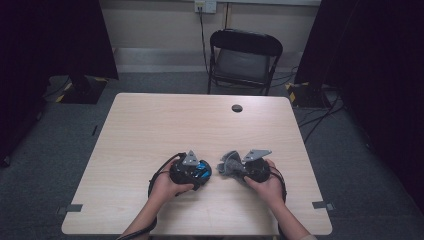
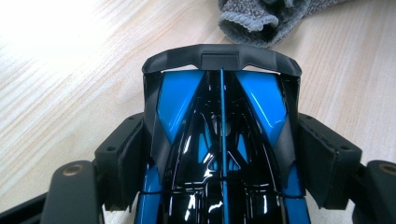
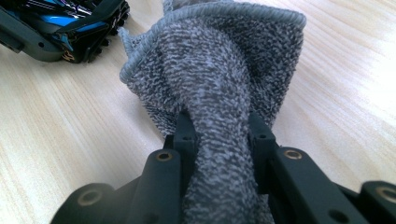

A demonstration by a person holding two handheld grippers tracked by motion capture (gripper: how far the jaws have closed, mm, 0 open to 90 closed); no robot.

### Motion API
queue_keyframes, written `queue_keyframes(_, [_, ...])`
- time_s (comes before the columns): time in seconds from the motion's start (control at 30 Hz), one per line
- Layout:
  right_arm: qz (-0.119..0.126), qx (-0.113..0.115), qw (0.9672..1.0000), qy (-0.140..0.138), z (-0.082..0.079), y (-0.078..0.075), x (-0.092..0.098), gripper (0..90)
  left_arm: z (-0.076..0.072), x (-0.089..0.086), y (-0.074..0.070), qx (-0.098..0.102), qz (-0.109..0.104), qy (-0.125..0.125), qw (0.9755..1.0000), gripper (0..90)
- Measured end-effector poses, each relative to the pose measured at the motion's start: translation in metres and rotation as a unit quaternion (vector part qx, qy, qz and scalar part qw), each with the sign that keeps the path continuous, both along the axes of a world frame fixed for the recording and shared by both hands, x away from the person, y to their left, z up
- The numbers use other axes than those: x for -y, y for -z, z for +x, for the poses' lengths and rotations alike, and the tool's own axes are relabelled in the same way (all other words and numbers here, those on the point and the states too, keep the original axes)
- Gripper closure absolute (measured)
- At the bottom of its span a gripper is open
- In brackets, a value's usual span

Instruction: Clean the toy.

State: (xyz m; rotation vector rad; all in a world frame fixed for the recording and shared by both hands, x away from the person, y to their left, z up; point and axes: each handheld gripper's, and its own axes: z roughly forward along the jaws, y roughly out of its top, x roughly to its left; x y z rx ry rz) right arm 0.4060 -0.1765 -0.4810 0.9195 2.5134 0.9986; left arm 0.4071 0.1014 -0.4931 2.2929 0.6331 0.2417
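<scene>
- Now my left gripper (image 2: 219, 154) clamps the blue-and-black toy car (image 2: 219, 116), nose toward 12 o'clock.
- My right gripper (image 3: 219, 135) pinches the grey cloth (image 3: 219, 74); the car lies near, at 10 o'clock.

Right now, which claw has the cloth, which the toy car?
The right claw is clamped on the grey cloth. The left claw holds the blue-and-black toy car, its pads against the car's sides.

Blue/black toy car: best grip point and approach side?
Across the flanks, behind the rear wing, coming along its length. The toy car is long and narrow with near-parallel sides, as the left gripper straddles it now; the glossy sloped top would likely slip.
</scene>
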Motion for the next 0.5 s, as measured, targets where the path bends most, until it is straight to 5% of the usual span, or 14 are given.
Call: queue_keyframes(0.5, [0.004,0.003,1.0,0.003,-0.001,-0.004,0.0,71.8,-0.004,-0.007,-0.016,0.007,-0.035,0.004,0.9994,25.6])
